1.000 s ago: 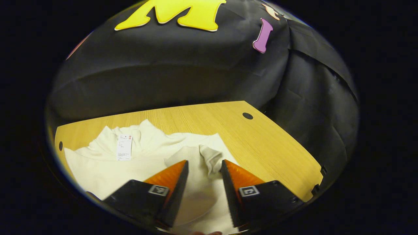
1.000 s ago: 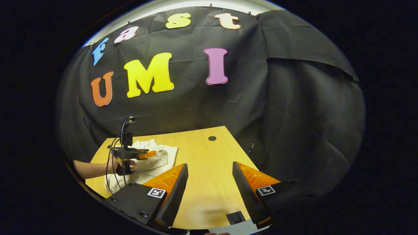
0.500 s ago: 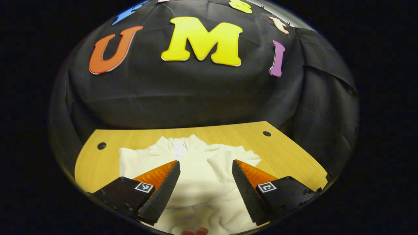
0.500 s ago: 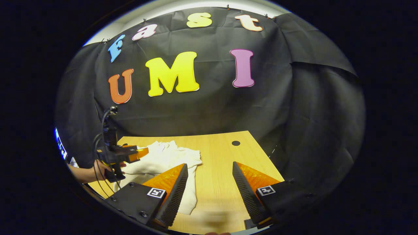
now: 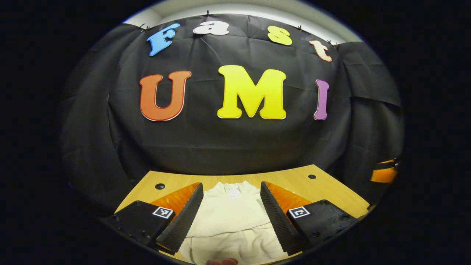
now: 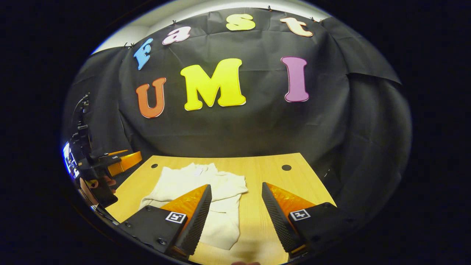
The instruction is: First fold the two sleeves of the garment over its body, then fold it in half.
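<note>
A cream-white garment [image 5: 230,217] lies on the wooden table [image 5: 290,180], collar toward the far wall, with a sleeve folded over its body [image 6: 224,200]. My left gripper [image 5: 231,213] is open above the garment's near part, nothing between its fingers. My right gripper [image 6: 235,217] is open too, held over the table just right of the garment. In the right gripper view the left gripper [image 6: 117,162] hangs at the far left, in a hand, off the table's left edge. In the left gripper view a part of the right gripper [image 5: 384,173] shows at the far right.
The table [image 6: 265,165] has round cable holes at its far corners [image 6: 286,168] [image 5: 160,186]. Bare wood lies to the right of the garment. The black cloth wall stands close behind the table's far edge.
My left gripper has pulled back and up off the garment and levelled out. My right gripper has swung left toward the garment. Both stayed open.
</note>
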`<move>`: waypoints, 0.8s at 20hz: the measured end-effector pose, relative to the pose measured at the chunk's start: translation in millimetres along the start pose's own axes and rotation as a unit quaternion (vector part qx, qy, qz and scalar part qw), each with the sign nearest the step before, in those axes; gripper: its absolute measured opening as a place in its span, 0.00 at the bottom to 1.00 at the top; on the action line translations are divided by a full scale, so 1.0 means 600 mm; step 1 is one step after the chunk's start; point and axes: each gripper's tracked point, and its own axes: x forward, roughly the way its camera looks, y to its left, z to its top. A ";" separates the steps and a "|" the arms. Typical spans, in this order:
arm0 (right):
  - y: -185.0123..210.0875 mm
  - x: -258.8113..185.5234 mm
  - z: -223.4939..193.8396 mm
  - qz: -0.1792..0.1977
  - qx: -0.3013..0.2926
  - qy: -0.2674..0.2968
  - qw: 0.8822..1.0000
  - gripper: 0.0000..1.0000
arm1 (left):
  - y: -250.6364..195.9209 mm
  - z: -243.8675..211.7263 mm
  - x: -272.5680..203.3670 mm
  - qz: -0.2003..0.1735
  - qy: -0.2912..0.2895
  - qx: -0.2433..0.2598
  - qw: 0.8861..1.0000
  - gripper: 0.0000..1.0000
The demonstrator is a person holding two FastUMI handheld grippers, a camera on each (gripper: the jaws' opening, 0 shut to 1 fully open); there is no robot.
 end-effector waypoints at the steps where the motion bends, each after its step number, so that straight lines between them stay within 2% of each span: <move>1: 0.001 0.002 -0.002 0.003 -0.002 0.002 1.000 0.86 | 0.011 -0.006 -0.013 0.005 0.003 -0.003 1.000 0.98; 4: -0.004 0.009 -0.028 0.005 -0.010 0.026 1.000 0.87 | 0.045 -0.046 -0.043 0.013 0.042 -0.007 0.999 0.98; 5: -0.007 0.008 -0.038 0.005 -0.015 0.034 0.999 0.82 | 0.050 -0.068 -0.058 0.008 0.063 -0.009 0.998 0.98; 6: -0.011 0.005 -0.051 0.006 -0.023 0.043 0.999 0.86 | 0.055 -0.086 -0.075 0.002 0.079 -0.006 0.997 0.98; 7: -0.014 0.003 -0.066 0.007 -0.029 0.054 0.998 0.86 | 0.062 -0.102 -0.088 -0.001 0.093 0.000 0.996 0.98; 8: -0.016 0.000 -0.082 0.011 -0.028 0.066 0.997 0.82 | 0.070 -0.124 -0.101 -0.004 0.108 0.009 0.994 0.99; 9: -0.016 -0.004 -0.104 0.018 -0.020 0.084 0.996 0.87 | 0.079 -0.148 -0.110 -0.004 0.128 0.016 0.992 0.98; 10: -0.017 -0.009 -0.130 0.021 -0.015 0.106 0.994 0.82 | 0.082 -0.177 -0.121 -0.011 0.153 0.019 0.988 0.98; 11: -0.024 -0.012 -0.159 0.019 -0.013 0.128 0.992 0.82 | 0.085 -0.212 -0.136 -0.019 0.181 0.016 0.983 0.98; 12: -0.033 -0.017 -0.187 0.013 -0.014 0.148 0.989 0.88 | 0.087 -0.246 -0.153 -0.023 0.207 0.007 0.978 0.98; 16: -0.053 -0.023 -0.290 0.001 -0.020 0.216 0.976 0.89 | 0.119 -0.375 -0.199 -0.001 0.301 -0.062 0.952 0.98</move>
